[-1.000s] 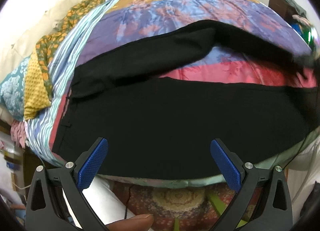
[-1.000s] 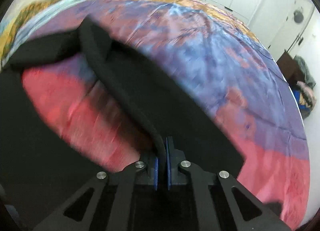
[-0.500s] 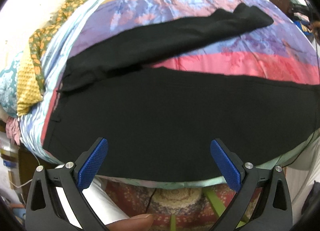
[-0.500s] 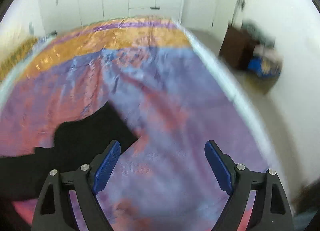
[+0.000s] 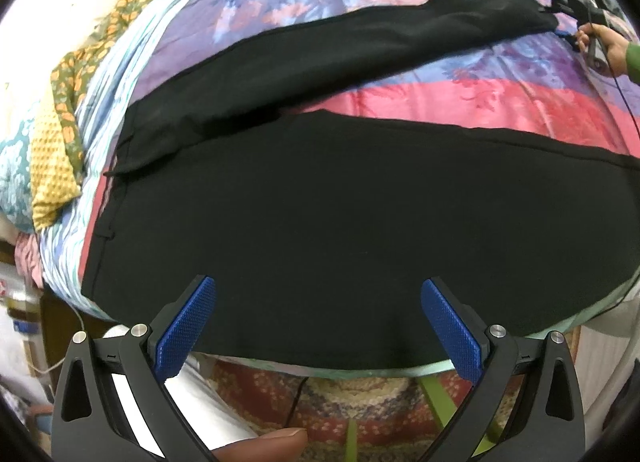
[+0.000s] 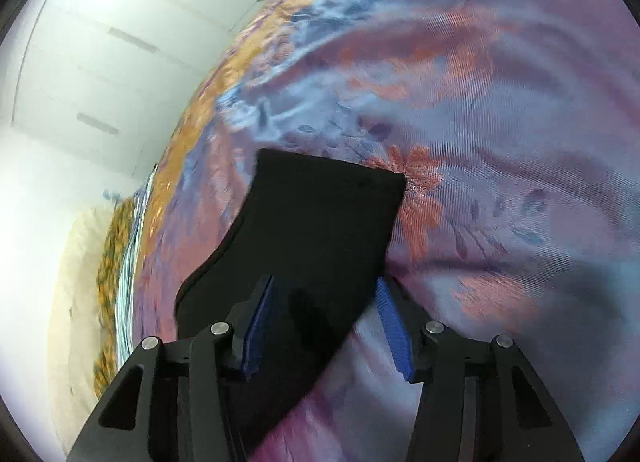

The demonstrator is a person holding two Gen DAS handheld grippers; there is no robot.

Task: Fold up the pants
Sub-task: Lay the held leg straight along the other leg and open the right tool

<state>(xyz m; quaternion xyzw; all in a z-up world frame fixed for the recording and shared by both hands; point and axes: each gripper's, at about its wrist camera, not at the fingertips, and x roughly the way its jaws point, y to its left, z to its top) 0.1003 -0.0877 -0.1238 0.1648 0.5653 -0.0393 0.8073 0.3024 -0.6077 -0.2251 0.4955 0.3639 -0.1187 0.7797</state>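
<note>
Black pants (image 5: 340,222) lie spread on a colourful bedspread (image 5: 480,98), waist at the left. The near leg runs along the bed's front edge. The far leg (image 5: 360,46) stretches up to the right. My left gripper (image 5: 318,326) hangs open over the near edge of the pants with nothing between its pads. My right gripper (image 6: 326,322) is at the far leg's hem (image 6: 320,214). Its jaws are closing with the black cloth lying between them, and the pads are not pressing on it. In the left wrist view the right gripper (image 5: 570,18) shows at that leg's tip.
A hand (image 5: 612,46) in a green sleeve holds the right gripper. Yellow and orange patterned cloths (image 5: 52,166) are heaped at the bed's left end. A patterned rug (image 5: 320,394) covers the floor below the front edge. White cupboard doors (image 6: 100,42) stand beyond the bed.
The right gripper let go of the far leg, opened wide, rolled, and now sits at the hem with narrower jaws. The far leg was pulled out straight. The left gripper sank a little.
</note>
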